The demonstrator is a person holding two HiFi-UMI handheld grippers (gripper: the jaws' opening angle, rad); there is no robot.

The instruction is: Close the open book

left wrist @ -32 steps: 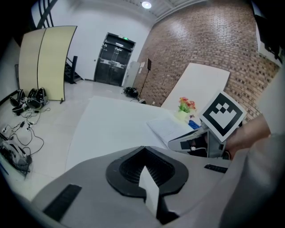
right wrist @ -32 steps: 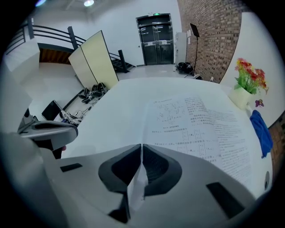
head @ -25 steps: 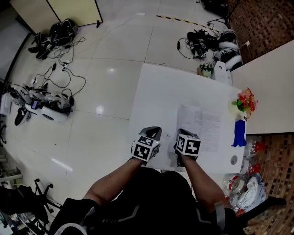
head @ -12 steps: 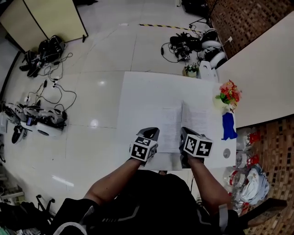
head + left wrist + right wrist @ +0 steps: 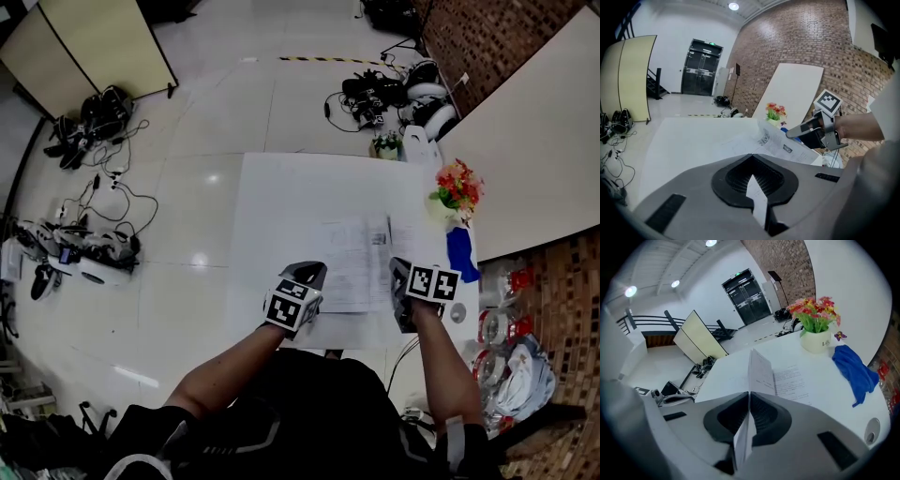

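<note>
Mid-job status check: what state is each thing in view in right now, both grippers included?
book, open on the table, one page lifted.
page, raised off the spread, near edge pinched.
right gripper, shut on the page.
left gripper, shut on a thin white sheet edge, seemingly the book's.
flower pot, upright.
blue cloth, crumpled beside the pot.

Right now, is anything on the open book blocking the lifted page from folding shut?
Nothing visible lies on the book. The right gripper pinches the lifted page; the flower pot and blue cloth sit apart beside it. Only the left gripper, clamped on the opposite page, may be in its path.
</note>
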